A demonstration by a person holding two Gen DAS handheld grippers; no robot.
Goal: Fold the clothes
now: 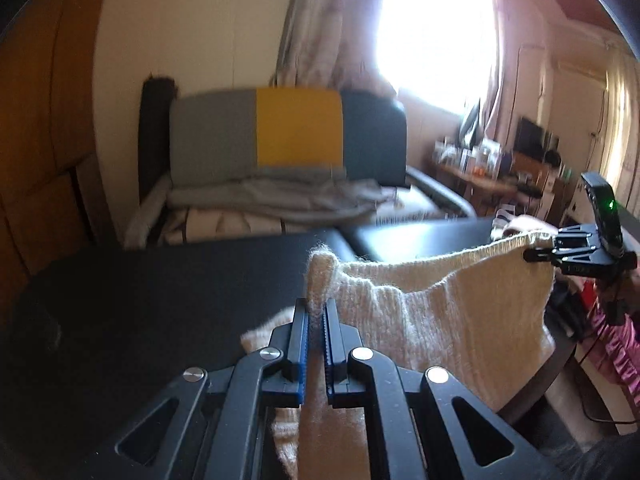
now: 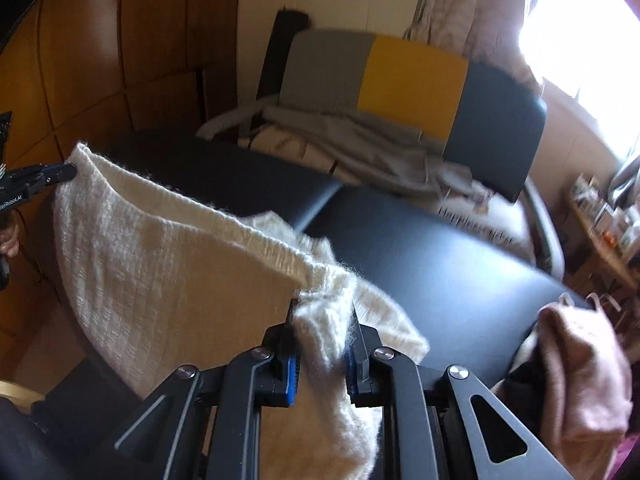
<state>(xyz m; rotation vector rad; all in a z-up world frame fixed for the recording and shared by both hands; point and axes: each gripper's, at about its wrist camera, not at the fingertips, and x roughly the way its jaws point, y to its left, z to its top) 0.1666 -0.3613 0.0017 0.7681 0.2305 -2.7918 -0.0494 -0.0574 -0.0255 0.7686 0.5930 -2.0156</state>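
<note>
Both tools apparently clamped, raised.

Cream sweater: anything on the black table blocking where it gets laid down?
Mostly no. The cream sweater hangs between both grippers above bare black table. Only a pink garment sits at the table's near right edge.

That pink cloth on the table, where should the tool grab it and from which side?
Probably by the edge nearest the camera, coming from this near side. The pink cloth lies bunched in thick folds at the table's near right corner, so one outer layer pinches more easily than the lump. Both tools hold the cream sweater.
</note>
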